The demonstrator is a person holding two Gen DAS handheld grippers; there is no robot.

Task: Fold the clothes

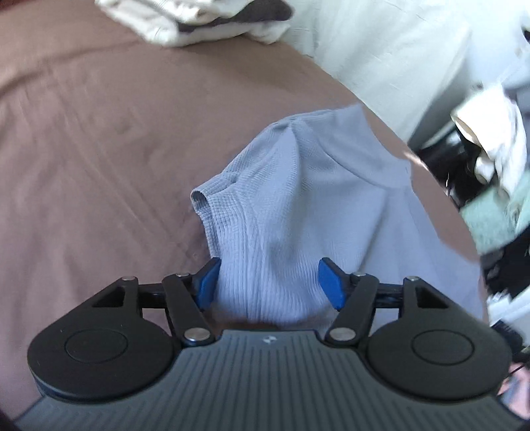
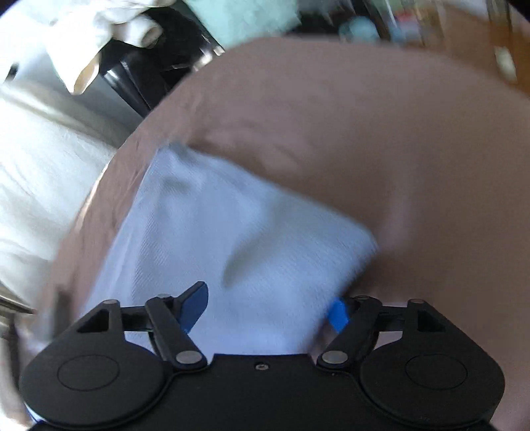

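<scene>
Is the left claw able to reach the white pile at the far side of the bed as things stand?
Probably not right away. The left claw has the blue garment between its wide-set fingers, and open bed lies between it and the white pile. Nothing else blocks the way.

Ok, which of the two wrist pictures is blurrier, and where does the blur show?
Right wrist view: blurrier, the light blue garment and the brown bed cover smear, while the right gripper stays sharp. Left wrist view: the garment's knit reads crisply between the left gripper's open fingers; only the clutter at the right edge streaks. Both bend edges, fisheye.
</scene>
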